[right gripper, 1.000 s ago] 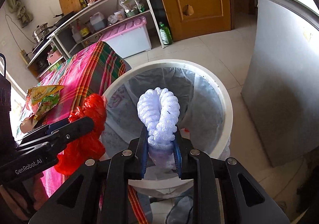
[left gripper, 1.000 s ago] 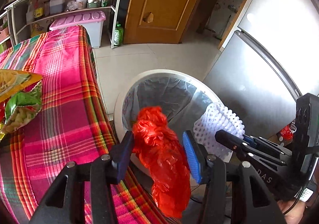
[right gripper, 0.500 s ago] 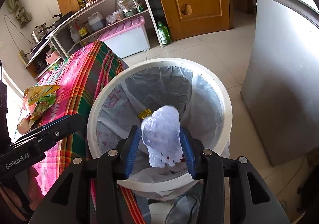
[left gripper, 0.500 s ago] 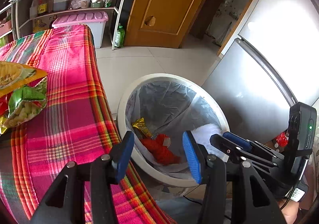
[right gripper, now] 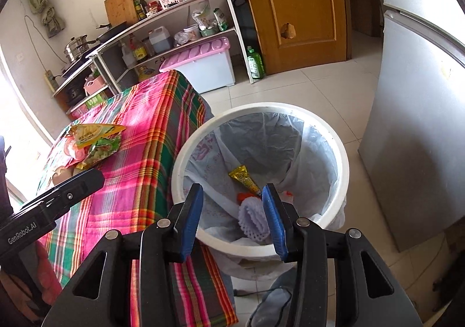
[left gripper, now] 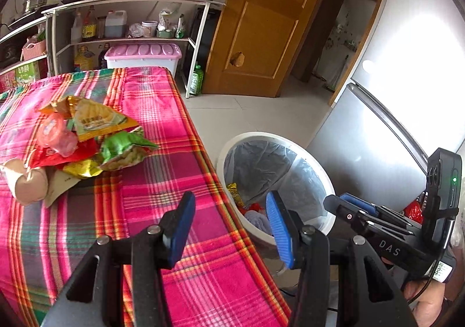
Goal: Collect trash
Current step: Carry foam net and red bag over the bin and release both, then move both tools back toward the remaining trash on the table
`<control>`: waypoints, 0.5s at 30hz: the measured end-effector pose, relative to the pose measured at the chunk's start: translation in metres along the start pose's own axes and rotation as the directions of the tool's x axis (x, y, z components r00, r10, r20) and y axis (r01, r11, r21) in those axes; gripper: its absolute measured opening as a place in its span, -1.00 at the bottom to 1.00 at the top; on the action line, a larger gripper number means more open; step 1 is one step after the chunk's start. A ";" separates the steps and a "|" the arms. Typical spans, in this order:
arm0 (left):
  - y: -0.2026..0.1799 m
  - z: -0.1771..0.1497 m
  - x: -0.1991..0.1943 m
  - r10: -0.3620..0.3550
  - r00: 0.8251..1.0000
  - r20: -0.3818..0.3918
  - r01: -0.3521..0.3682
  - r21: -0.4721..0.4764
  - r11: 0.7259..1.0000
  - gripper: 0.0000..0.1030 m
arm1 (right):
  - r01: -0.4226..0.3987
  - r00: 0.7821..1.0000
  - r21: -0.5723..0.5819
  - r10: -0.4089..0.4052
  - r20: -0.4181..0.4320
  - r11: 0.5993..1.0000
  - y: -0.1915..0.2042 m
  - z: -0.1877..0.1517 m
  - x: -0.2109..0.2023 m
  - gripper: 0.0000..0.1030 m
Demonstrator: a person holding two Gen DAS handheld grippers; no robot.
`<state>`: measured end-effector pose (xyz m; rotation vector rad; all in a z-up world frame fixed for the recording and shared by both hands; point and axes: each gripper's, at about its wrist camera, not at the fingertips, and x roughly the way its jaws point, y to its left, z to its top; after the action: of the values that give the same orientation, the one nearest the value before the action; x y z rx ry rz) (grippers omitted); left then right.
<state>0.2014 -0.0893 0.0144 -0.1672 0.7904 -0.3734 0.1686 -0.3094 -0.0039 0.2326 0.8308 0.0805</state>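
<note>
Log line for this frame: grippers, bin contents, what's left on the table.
left gripper: open, empty | right gripper: open, empty, over trash bin | in bin: white foam net, red bag, yellow wrapper | table: snack wrappers remain

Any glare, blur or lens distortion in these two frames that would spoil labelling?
Left wrist view: the fridge upper door is blown out white by glare; black fisheye corners. Right wrist view: a burnt-out window patch at the left edge, and the door bows. The trash bin and tablecloth stay sharp.
</note>
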 end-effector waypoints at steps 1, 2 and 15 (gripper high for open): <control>0.003 -0.001 -0.007 0.008 1.000 0.008 -0.008 -0.005 1.000 0.02 | -0.005 1.000 -0.010 0.005 0.004 1.000 0.005 0.000 -0.004 -0.15; 0.006 -0.003 -0.013 0.016 1.000 0.015 -0.016 -0.009 1.000 0.02 | -0.009 1.000 -0.020 0.009 0.008 1.000 0.011 -0.001 -0.007 -0.15; 0.040 -0.033 -0.079 0.103 0.992 0.070 -0.098 -0.072 0.993 0.03 | -0.076 0.996 -0.155 0.082 0.032 0.985 0.079 -0.015 -0.040 -0.15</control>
<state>0.1379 -0.0221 0.0325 -0.2037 0.7366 -0.2439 0.1321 -0.2367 0.0343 0.1210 0.7733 0.2134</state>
